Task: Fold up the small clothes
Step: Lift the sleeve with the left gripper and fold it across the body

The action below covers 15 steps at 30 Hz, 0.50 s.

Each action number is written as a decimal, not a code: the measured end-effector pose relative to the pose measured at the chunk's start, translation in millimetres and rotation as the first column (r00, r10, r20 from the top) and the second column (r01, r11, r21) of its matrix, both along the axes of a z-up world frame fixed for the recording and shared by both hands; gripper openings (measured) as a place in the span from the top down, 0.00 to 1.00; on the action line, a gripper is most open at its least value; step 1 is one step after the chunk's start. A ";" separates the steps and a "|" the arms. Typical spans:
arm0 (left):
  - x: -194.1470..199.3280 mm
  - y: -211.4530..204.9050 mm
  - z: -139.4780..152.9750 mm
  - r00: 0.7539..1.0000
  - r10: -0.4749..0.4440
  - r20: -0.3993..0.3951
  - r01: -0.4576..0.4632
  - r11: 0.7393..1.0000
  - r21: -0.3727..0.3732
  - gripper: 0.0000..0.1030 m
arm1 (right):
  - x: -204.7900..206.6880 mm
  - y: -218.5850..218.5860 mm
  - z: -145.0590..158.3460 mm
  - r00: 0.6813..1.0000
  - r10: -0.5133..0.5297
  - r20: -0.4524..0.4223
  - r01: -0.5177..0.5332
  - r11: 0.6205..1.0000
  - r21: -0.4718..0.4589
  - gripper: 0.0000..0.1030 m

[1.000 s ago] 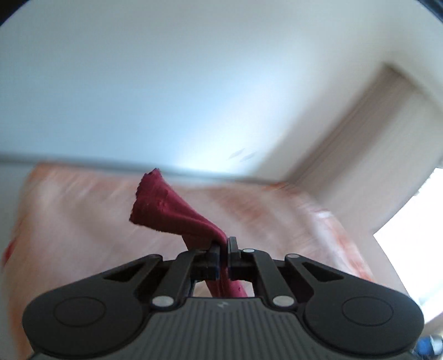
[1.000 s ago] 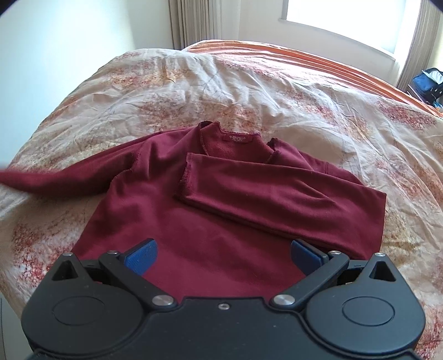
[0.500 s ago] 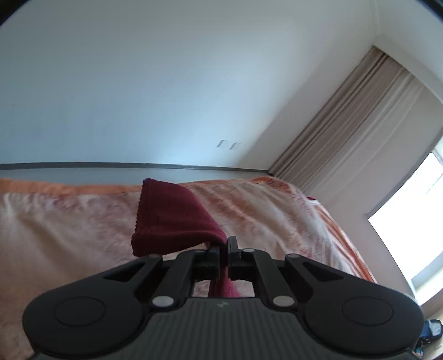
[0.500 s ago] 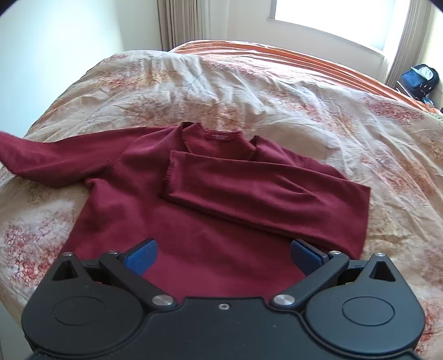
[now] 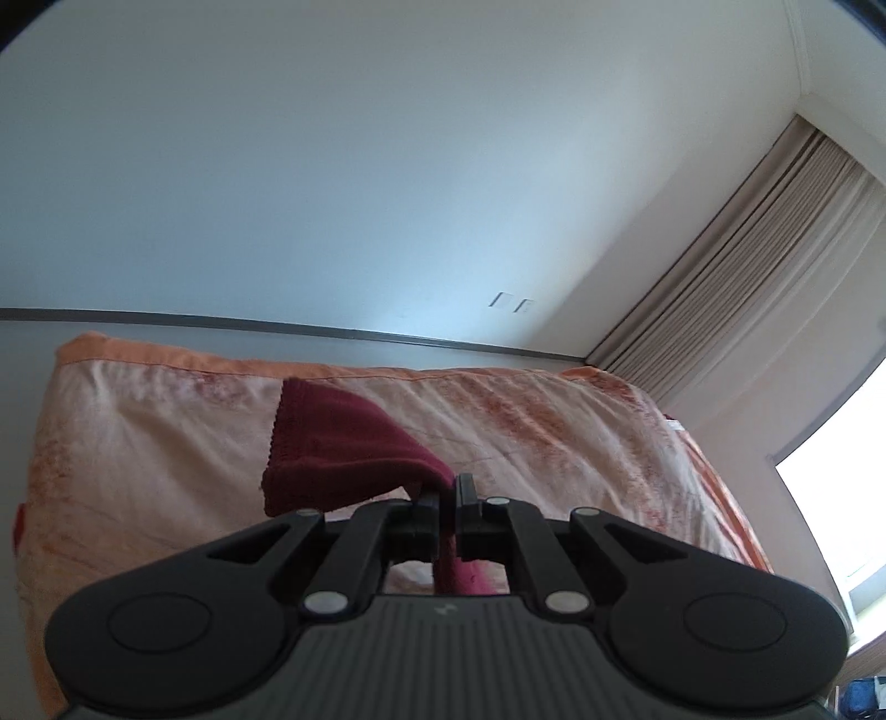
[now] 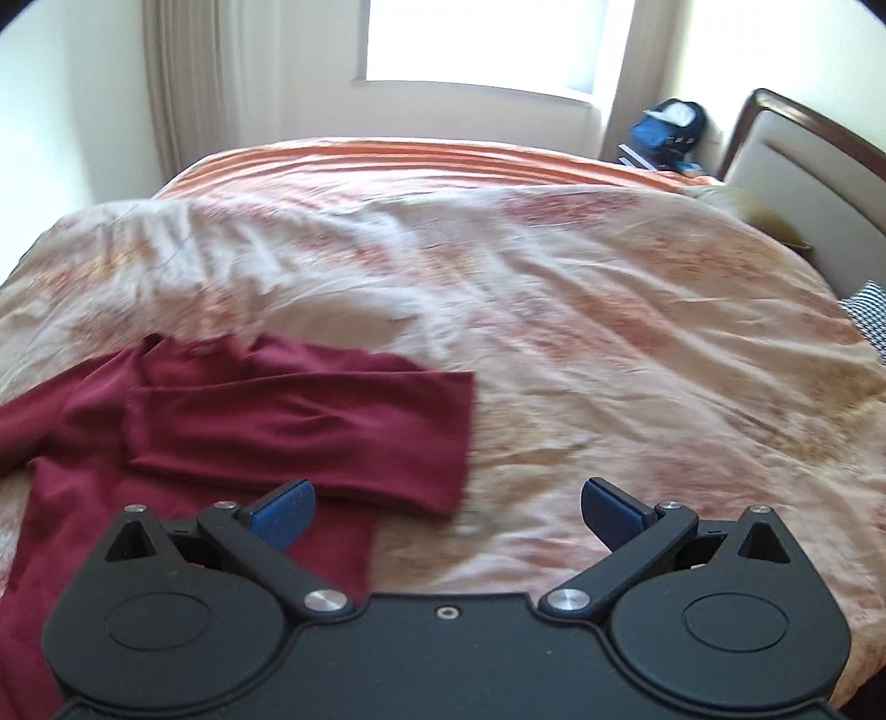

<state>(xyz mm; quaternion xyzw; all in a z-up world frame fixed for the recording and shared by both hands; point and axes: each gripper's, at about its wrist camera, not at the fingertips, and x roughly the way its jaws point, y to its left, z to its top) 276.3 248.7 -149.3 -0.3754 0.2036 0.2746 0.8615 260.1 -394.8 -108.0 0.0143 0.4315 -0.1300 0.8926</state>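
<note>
- One maroon long-sleeved top (image 6: 232, 421) spread on one bed.
- One floral quilt (image 6: 581, 310) covering it.
- Two grippers: left gripper (image 5: 447, 498), right gripper (image 6: 447, 512).
- One blue bag (image 6: 667, 130) near one window (image 6: 487, 39).
- One headboard (image 6: 803, 160).

Right tool (image 6: 446, 512) agape — maroon sweater (image 6: 232, 421) on bedspread (image 6: 609, 332).

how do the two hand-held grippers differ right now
The left hand-held gripper is shut on the maroon sleeve; the right hand-held gripper is open and holds nothing. The left's fingers are black, the right's pads blue. Both share the same black body over the bed.
</note>
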 end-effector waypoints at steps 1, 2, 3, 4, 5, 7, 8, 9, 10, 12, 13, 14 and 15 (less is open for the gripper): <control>10.1 -9.3 4.4 1.000 -0.015 0.012 0.015 1.000 0.016 0.96 | -3.5 -5.0 1.7 1.000 -0.006 0.004 0.006 1.000 -0.003 0.01; 16.3 -19.3 11.7 0.999 -0.039 0.026 0.038 0.998 0.043 0.96 | -6.1 -9.2 2.9 1.000 -0.009 0.008 0.010 1.000 -0.004 0.01; 23.0 -30.1 19.8 0.997 -0.073 0.038 0.070 0.995 0.072 0.96 | -8.2 -12.1 3.9 1.000 -0.011 0.011 0.011 1.000 -0.004 0.01; 30.5 -42.3 28.8 0.992 -0.115 0.049 0.109 0.988 0.108 0.96 | -9.4 -14.3 5.2 1.000 -0.012 0.013 0.012 1.000 -0.003 0.01; 38.3 -55.1 38.2 0.986 -0.159 0.058 0.149 0.978 0.146 0.96 | -9.4 -14.6 6.1 1.000 -0.012 0.016 0.012 1.000 -0.001 0.01; 54.2 -81.3 55.9 0.967 -0.246 0.071 0.226 0.950 0.216 0.96 | -8.4 -15.1 7.0 1.000 -0.004 0.022 0.004 1.000 0.015 0.01; 62.0 -97.5 64.4 0.952 -0.296 0.078 0.269 0.931 0.247 0.96 | -7.2 -13.1 7.7 1.000 0.002 0.025 -0.003 1.000 0.025 0.01; 69.5 -114.1 71.3 0.933 -0.350 0.083 0.318 0.909 0.269 0.96 | -6.0 -11.9 8.5 1.000 0.011 0.029 -0.012 0.999 0.035 0.01; 77.3 -132.4 77.1 0.908 -0.411 0.080 0.373 0.881 0.289 0.96 | -4.3 -10.1 8.8 0.999 0.022 0.032 -0.023 0.999 0.045 0.01; 91.4 -175.7 83.8 0.843 -0.535 0.045 0.492 0.803 0.335 0.96 | 0.1 -5.5 9.6 0.998 0.045 0.038 -0.047 0.997 0.062 0.01; 97.5 -200.0 84.0 0.801 -0.599 0.026 0.555 0.757 0.346 0.96 | 2.5 -4.3 9.0 0.997 0.058 0.040 -0.061 0.996 0.068 0.01; 102.2 -221.6 82.4 0.760 -0.650 0.005 0.607 0.713 0.351 0.96 | 5.6 -2.5 8.5 0.997 0.069 0.039 -0.072 0.995 0.070 0.01; 107.3 -247.4 78.5 0.712 -0.701 -0.028 0.663 0.659 0.356 0.96 | 8.7 -2.0 7.6 0.996 0.078 0.038 -0.080 0.994 0.072 0.01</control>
